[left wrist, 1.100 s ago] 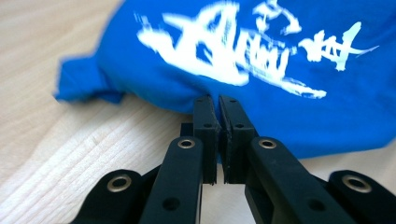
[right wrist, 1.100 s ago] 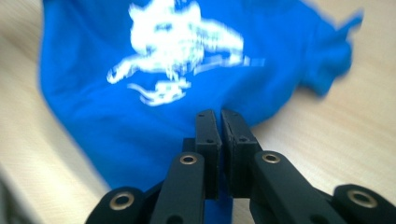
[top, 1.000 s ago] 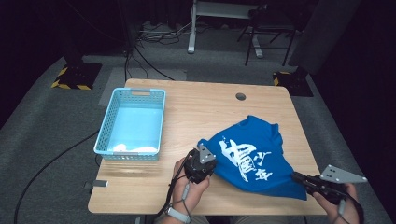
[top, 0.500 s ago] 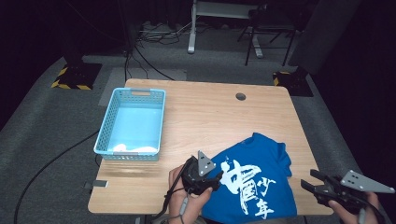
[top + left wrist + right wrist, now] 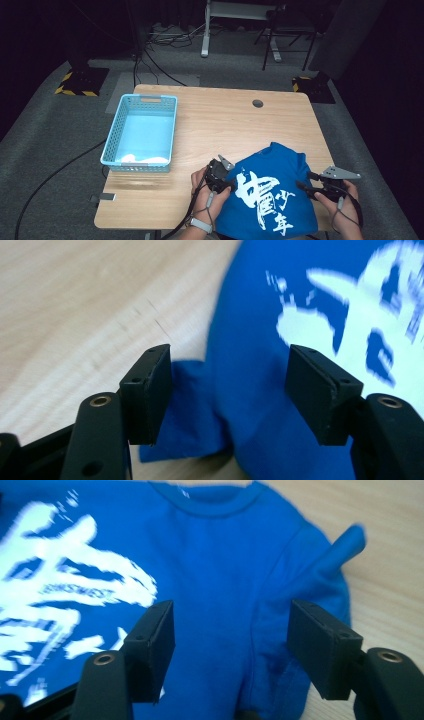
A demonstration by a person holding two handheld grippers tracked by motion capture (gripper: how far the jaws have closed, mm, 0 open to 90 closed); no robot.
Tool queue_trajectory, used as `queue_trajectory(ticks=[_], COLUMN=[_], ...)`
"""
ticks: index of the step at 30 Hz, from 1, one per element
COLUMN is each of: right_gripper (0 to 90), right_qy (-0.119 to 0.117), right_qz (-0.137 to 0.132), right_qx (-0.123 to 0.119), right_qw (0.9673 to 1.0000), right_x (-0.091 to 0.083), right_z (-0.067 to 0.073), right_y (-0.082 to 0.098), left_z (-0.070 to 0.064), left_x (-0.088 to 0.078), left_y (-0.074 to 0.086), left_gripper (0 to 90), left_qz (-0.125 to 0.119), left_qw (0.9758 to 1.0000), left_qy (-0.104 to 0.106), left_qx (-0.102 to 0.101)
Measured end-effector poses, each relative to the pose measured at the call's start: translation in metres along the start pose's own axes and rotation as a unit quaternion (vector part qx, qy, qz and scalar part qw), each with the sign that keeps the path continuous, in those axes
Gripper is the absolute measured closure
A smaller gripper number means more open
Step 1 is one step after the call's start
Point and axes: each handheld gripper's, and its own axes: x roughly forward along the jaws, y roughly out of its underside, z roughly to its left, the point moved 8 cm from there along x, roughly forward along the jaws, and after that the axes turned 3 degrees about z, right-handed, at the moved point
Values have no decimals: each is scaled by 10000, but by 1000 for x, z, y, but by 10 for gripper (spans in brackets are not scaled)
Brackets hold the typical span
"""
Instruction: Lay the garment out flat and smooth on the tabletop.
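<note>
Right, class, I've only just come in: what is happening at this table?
A person holds a gripper in each hand over a blue T-shirt with white print, spread at the near right of the wooden table. The left gripper sits at the shirt's left edge and the right gripper at its right edge, both with jaws open, gripping nothing. A light blue basket stands apart on the table's left side.

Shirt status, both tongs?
Left tongs open, at shirt's left edge. Right tongs open over its right side. Shirt flat, print up. Basket well clear.

soft blue cloth shirt (image 5: 270, 195) on matt pale wood table (image 5: 215, 120), perforated plastic basket (image 5: 141, 131).
</note>
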Motion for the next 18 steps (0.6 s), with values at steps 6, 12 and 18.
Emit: queue_trajectory(ticks=[6,12,18], right_gripper=[335,347,365], right_qy=[130,91,-342], right_qz=[365,332,657], right_qx=[-264,-290,-250], right_qw=[9989,9990,9969], right_x=[21,13,-13], right_z=[0,11,25], right_y=[19,27,34], left_z=[-8,-21,-21], left_x=[5,-6,-21], left_y=[12,25,32], left_gripper=[354,371,355], left_qz=[31,261,111], left_qw=[9995,9989,9995], left_qy=[-118,-27,270], left_qx=[302,400,155])
